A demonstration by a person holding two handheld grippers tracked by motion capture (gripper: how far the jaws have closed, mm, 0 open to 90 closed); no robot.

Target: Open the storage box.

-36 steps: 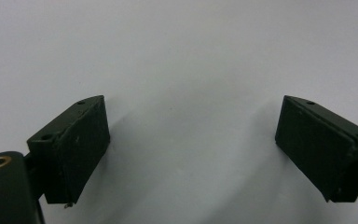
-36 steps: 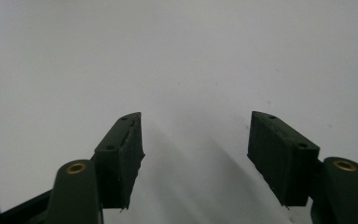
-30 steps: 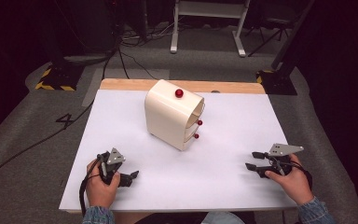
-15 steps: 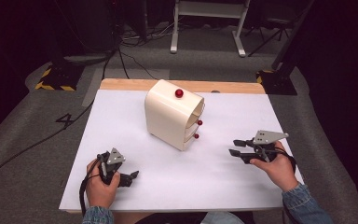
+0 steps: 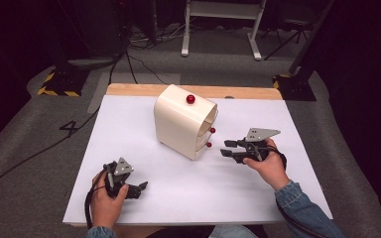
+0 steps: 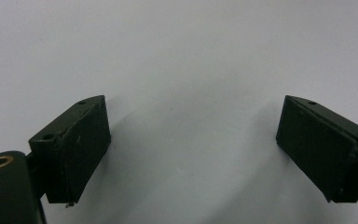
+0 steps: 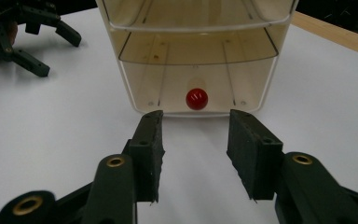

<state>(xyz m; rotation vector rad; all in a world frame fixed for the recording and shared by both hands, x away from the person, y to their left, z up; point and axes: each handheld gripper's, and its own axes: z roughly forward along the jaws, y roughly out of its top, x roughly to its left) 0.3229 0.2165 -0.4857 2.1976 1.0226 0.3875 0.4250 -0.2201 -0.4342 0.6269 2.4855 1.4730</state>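
Note:
A cream drawer cabinet (image 5: pixel 183 120) stands in the middle of the white table, with a red ball (image 5: pixel 190 99) on top and red drawer knobs on its right face. My right gripper (image 5: pixel 225 148) is open and points at that face, a short way from the lowest knob (image 5: pixel 209 145). In the right gripper view its jaws frame the bottom drawer's red knob (image 7: pixel 196 99), and the clear drawers (image 7: pixel 196 56) look empty. My left gripper (image 5: pixel 140 188) rests open near the front left of the table. Nothing but bare table (image 6: pixel 186 56) lies between its pads (image 6: pixel 81 144).
The white table top (image 5: pixel 129 129) has a wooden strip (image 5: pixel 248 92) along its far edge. Beyond it, cables, a white stand leg (image 5: pixel 184 29) and a black-and-yellow floor block (image 5: pixel 54 85) sit on grey carpet. The left gripper (image 7: pixel 23 37) shows far off in the right gripper view.
My right gripper has moved left from the table's right side toward the cabinet's drawer face. The left gripper has stayed put.

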